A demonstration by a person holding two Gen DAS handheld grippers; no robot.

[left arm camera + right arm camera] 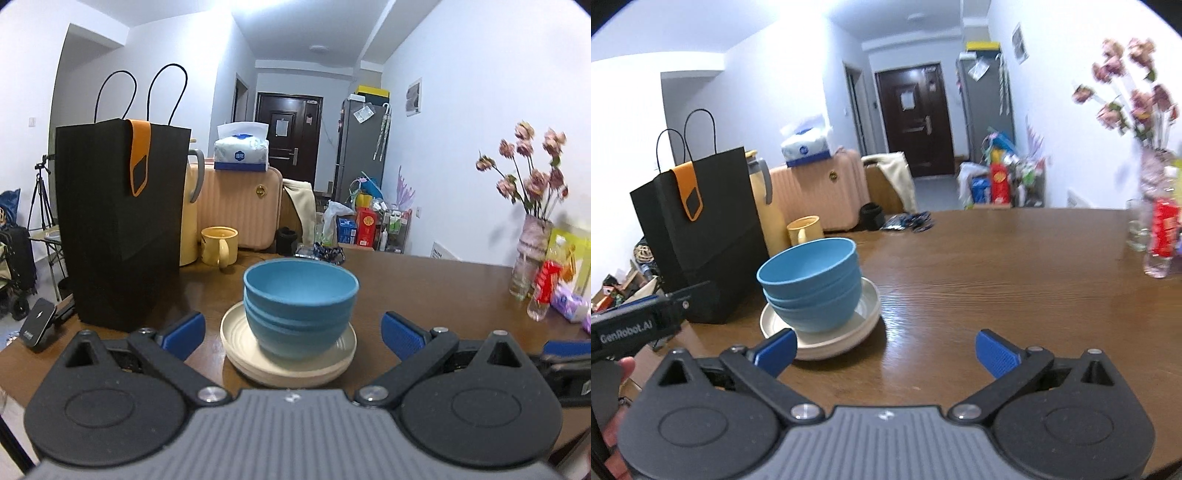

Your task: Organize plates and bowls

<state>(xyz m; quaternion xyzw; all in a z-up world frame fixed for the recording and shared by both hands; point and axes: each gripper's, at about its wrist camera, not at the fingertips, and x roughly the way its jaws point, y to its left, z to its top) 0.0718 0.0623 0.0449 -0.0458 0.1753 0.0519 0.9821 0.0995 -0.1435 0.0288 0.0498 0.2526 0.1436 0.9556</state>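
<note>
On my far left a black paper bag (122,225) stands on the brown table (424,295), and just right of it nested blue bowls (300,306) sit on stacked cream plates (288,363). My left gripper (293,334) gapes wide, empty, the stack just beyond it; my right gripper (886,352) is wide open too, holding nothing, the stack to its left

A lived-in home: a wooden dining table (979,266), a front door (289,138), probably a fridge (360,147) (slightly blurred).

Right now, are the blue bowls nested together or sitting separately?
Nested. The blue bowls sit upright one inside another, three rims showing, as one stack on the cream plates. The top bowl looks empty.
</note>
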